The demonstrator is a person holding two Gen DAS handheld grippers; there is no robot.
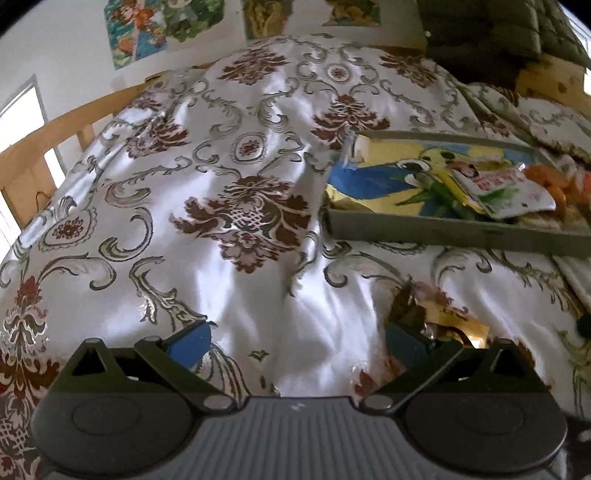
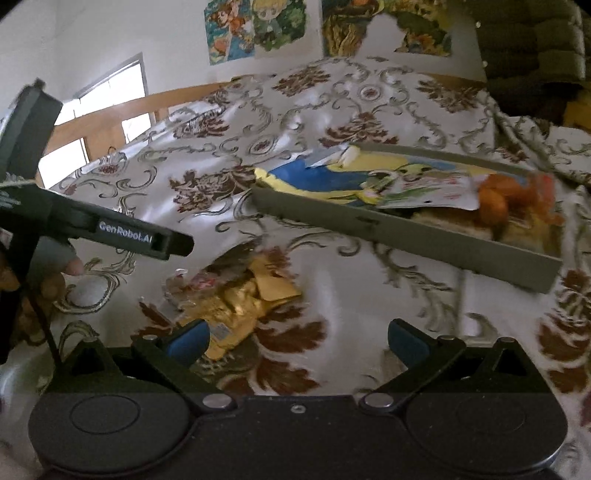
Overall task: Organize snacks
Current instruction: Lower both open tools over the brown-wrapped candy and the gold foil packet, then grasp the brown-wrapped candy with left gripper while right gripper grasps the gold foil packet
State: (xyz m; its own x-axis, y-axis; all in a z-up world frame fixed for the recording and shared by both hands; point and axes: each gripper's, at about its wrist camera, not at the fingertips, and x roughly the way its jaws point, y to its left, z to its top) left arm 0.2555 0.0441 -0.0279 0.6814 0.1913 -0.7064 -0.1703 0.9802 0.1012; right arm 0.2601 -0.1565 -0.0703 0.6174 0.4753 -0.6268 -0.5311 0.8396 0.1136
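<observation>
A grey tray (image 1: 436,229) (image 2: 406,236) lies on the patterned bedspread, holding a yellow-and-blue cartoon packet (image 1: 388,173) (image 2: 332,177), a white pouch (image 1: 513,192) (image 2: 432,192) and orange snacks (image 1: 554,181) (image 2: 495,199). A crumpled gold snack wrapper (image 2: 243,299) (image 1: 454,325) lies on the cloth in front of the tray. My left gripper (image 1: 295,343) is open over bare cloth, the gold wrapper just beyond its right finger. My right gripper (image 2: 297,341) is open and empty, the gold wrapper beside its left finger. The left gripper's black body (image 2: 140,236) shows at the left of the right wrist view.
The white, floral bedspread (image 1: 236,206) covers the whole bed. A wooden bed frame (image 1: 48,136) and a window lie to the left, posters on the wall behind, a dark quilted cushion (image 1: 498,33) at the back right. A hand (image 2: 70,264) holds the left gripper.
</observation>
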